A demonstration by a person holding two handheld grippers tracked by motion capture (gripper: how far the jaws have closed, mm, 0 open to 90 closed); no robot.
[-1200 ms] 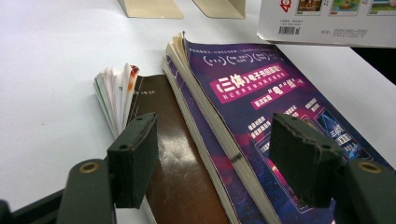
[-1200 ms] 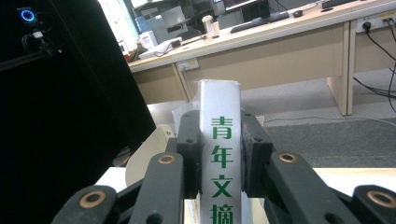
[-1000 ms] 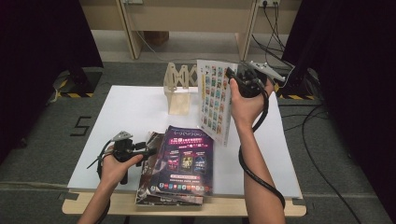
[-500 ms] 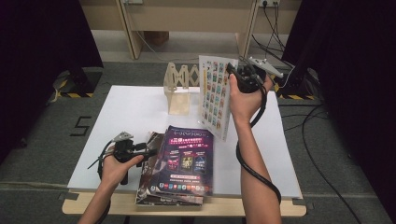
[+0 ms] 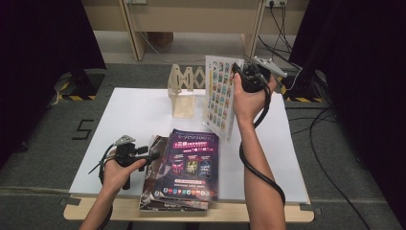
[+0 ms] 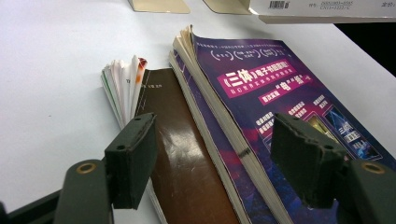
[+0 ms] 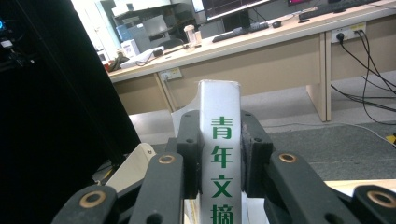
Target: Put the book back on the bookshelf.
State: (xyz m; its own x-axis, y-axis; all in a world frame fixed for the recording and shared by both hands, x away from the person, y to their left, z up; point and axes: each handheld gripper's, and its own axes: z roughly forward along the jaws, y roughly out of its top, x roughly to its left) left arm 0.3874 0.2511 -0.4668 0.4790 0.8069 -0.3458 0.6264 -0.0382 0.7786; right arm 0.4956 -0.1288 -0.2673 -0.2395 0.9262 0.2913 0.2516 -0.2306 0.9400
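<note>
My right gripper (image 5: 237,75) is raised over the back right of the table, shut on a white-spined magazine (image 5: 219,96) with a colourful grid cover that hangs upright. In the right gripper view the pads (image 7: 189,140) press both sides of its spine (image 7: 219,98), which bears green characters. My left gripper (image 5: 152,154) rests low at the front left, open, its jaws (image 6: 212,149) apart over the edge of a book stack. A purple-covered book (image 5: 191,163) tops that stack, with a brown book (image 6: 173,140) beneath it.
A wooden zigzag book rack (image 5: 184,91) stands at the back centre of the white table (image 5: 134,110). The book stack overhangs the front edge. Black curtains flank both sides, and cables lie on the floor at right.
The right hand has lifted the held magazine slightly and turned it a little more upright. The left hand and the book stack have not moved.
</note>
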